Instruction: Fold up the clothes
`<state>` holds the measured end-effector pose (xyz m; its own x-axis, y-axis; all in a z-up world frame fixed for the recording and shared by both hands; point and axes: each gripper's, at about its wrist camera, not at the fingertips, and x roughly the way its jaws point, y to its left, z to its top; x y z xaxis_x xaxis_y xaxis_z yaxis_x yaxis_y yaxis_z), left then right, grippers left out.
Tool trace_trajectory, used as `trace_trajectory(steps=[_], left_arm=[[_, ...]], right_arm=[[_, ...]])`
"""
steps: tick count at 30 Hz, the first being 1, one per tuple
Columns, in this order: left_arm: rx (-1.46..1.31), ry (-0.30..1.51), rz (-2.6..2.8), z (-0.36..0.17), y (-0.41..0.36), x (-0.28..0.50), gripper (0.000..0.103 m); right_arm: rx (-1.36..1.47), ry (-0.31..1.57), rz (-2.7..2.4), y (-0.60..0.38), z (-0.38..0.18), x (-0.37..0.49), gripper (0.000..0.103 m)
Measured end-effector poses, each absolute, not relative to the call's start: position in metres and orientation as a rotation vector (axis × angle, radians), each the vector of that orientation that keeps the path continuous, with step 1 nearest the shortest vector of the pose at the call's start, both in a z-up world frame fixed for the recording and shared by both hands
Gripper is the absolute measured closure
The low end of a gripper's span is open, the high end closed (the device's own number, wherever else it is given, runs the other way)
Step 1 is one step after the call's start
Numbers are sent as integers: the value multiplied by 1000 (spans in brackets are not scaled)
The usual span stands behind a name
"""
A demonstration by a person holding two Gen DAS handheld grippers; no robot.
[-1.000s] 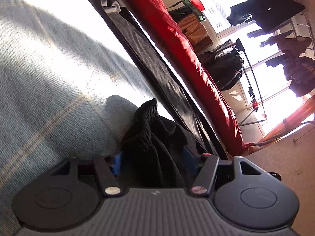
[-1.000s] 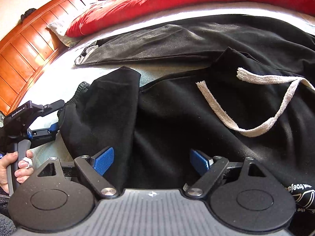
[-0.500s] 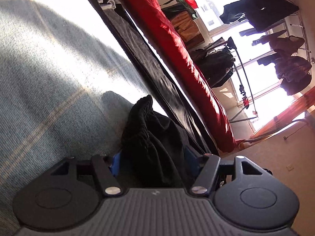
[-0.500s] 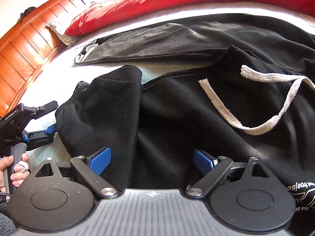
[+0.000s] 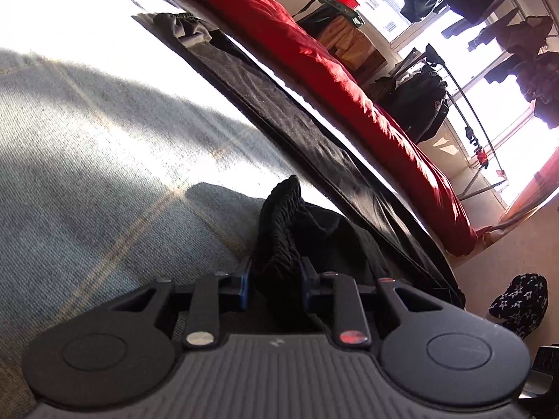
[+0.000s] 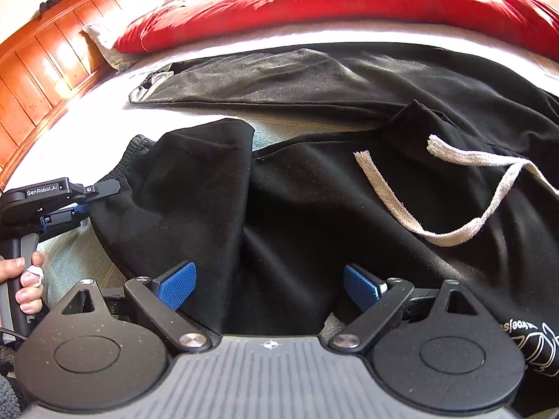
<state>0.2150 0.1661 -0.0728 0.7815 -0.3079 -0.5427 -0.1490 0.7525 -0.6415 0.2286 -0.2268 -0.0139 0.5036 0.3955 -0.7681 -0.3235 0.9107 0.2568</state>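
**Q:** Where's the hoodie sitting right now, and which tool has it?

**Me:** The black hoodie (image 6: 314, 216) is spread on the bed (image 5: 87, 174), right under my right tool (image 6: 269, 284) and running off to the right, with its white drawstring (image 6: 443, 206) looped on top. One sleeve (image 6: 195, 192) lies to the left, its long axis running away from me, and the ribbed cuff (image 5: 279, 230) is at the far left end. That end belongs to my left tool (image 5: 274, 281): its jaws have just been closing, and the bunched cuff is pinched between the blue pads now, standing up out of the grip.

**Q:** And the right one?

**Me:** Wide apart, nothing in it. The pads hover over the body of the hoodie, cloth below and between them but not pressed. You can see my left hand (image 6: 26, 286) on the other handle at the edge of that view.

**Q:** So what does the next bit hinge on?

**Me:** My guess: the sleeve points left, away from the body, so the left tool is the one to carry the cuff across towards the right. There's a second dark garment (image 6: 279, 73) lying lengthwise further back, near the red duvet (image 6: 332, 7), so I'd keep the fold short of it.
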Motion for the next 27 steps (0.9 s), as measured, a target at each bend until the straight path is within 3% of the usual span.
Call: trace_trajectory(steps=[14, 22, 24, 27], left_arm=[[-740, 647, -35, -42, 237, 193, 81], [-760, 790, -84, -56, 248, 200, 49], [-711, 810, -90, -53, 248, 200, 41], [-599, 828, -81, -43, 251, 200, 34]], right_arm=[[31, 932, 555, -176, 6, 230, 7], [-75, 837, 630, -137, 30, 228, 9], [-153, 804, 692, -114, 35, 228, 23], [-284, 775, 785, -71, 37, 226, 33]])
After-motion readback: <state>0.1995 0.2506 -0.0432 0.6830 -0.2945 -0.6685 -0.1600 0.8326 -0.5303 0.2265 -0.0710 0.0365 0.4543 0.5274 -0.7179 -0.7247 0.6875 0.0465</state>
